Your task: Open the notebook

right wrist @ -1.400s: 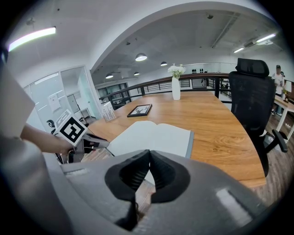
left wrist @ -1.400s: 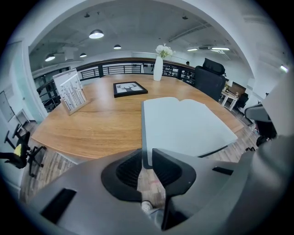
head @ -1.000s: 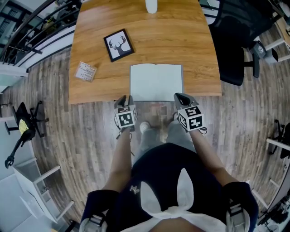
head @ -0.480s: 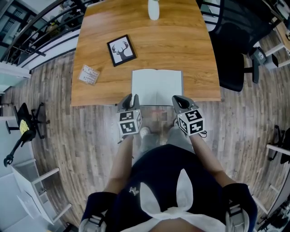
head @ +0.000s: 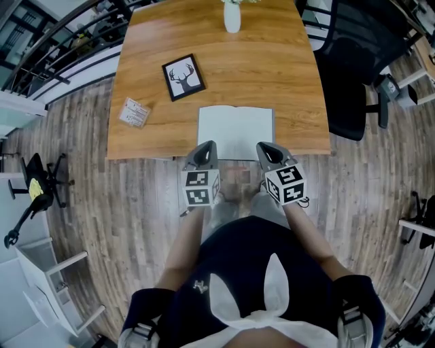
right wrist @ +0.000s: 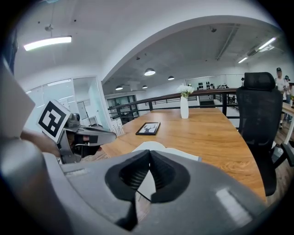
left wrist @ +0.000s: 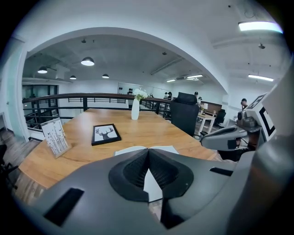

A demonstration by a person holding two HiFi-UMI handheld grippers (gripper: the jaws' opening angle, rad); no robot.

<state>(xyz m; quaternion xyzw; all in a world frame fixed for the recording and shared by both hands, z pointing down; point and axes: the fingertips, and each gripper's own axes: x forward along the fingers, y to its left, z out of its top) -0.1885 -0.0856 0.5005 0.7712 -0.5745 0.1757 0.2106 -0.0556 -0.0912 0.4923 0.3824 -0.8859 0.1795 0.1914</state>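
Left gripper [head: 206, 147]: jaws closing, tips already meeting, nothing between them in the left gripper view. Right gripper [head: 266, 147]: jaws together, likewise empty. Both are held side by side just off the near edge of the wooden table [head: 292, 81], pointing across it and slightly downward, neither touching anything. The notebook [head: 235, 132] lies open and flat at that near edge, white pages up, directly ahead of and between the two grippers. Farther along the table: a black-framed deer picture [head: 183, 77] lies behind the notebook to its left, a small card stand [head: 133, 112] near the left edge, a white vase [head: 232, 18] at the far end. A black office chair [head: 353, 68] stands beside the table's right side.
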